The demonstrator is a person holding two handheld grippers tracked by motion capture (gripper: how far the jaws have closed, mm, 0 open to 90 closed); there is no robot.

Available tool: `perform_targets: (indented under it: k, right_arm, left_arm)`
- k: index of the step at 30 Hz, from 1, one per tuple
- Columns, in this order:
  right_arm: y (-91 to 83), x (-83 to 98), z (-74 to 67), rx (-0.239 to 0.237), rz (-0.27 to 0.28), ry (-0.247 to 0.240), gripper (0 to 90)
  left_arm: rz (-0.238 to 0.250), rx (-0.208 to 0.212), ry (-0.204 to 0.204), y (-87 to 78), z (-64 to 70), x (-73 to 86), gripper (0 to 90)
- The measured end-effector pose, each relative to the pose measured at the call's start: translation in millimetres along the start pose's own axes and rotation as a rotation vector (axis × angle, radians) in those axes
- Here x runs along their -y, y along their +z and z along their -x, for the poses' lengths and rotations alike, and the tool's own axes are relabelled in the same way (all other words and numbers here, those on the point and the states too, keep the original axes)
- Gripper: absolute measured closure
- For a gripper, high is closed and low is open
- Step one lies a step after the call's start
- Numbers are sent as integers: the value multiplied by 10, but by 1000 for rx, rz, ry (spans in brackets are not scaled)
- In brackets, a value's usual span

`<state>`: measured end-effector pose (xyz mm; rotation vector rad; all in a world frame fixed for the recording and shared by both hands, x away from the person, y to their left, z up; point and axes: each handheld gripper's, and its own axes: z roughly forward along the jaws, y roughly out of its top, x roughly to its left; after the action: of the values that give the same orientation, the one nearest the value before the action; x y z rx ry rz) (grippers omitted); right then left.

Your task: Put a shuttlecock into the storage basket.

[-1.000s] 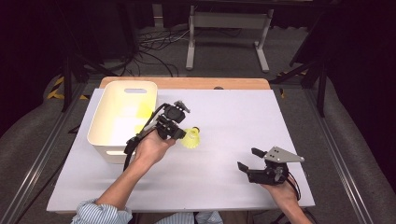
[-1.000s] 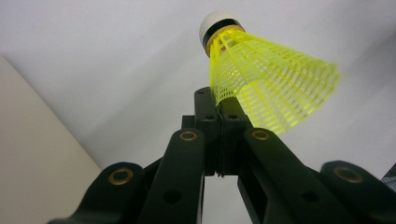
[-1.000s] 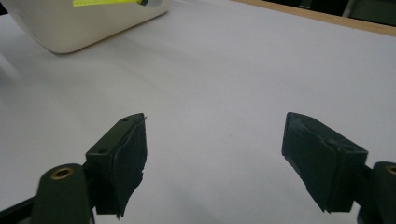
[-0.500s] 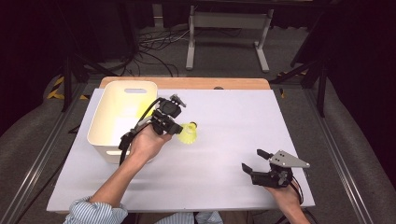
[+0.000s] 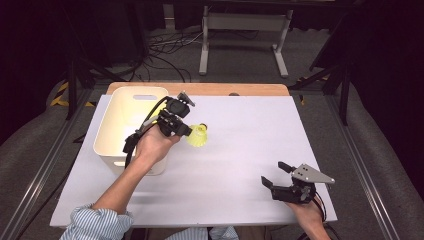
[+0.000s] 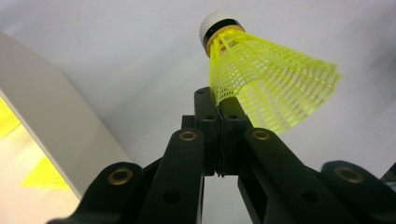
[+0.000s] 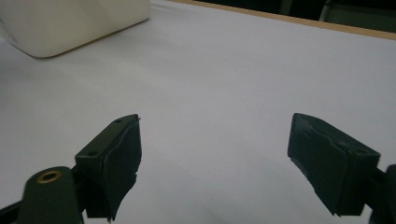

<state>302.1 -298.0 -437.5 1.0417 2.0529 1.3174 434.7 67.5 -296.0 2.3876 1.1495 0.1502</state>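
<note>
A yellow mesh shuttlecock (image 5: 199, 135) with a white cork tip hangs just above the table, right of the white bin (image 5: 112, 150). My left gripper (image 5: 184, 131) is shut on the edge of its skirt. In the left gripper view the jaws (image 6: 218, 100) pinch the skirt of the shuttlecock (image 6: 271, 88), cork end pointing away. My right gripper (image 5: 275, 173) rests near the table's front right corner. Its jaws have just been opening and stand open, with nothing between them (image 7: 214, 122).
The white bin stands at the table's left; its wall (image 6: 56, 135) is close beside my left gripper, and yellow mesh (image 6: 44, 175) lies inside it. A white sheet (image 5: 250, 130) covers the table. A wooden edge (image 5: 250, 90) runs along the far side.
My left hand has lifted the shuttlecock and carried it slightly left, toward the bin. The right gripper's jaws have spread a little wider; that hand has barely shifted.
</note>
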Motion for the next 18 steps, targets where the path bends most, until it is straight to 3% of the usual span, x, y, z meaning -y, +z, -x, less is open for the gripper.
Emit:
perform_targets:
  k: [18]
  right_arm:
    - [-3,65,7,3,9,3,175]
  left_arm:
    - [6,0,-35,-64,-222,-90,893]
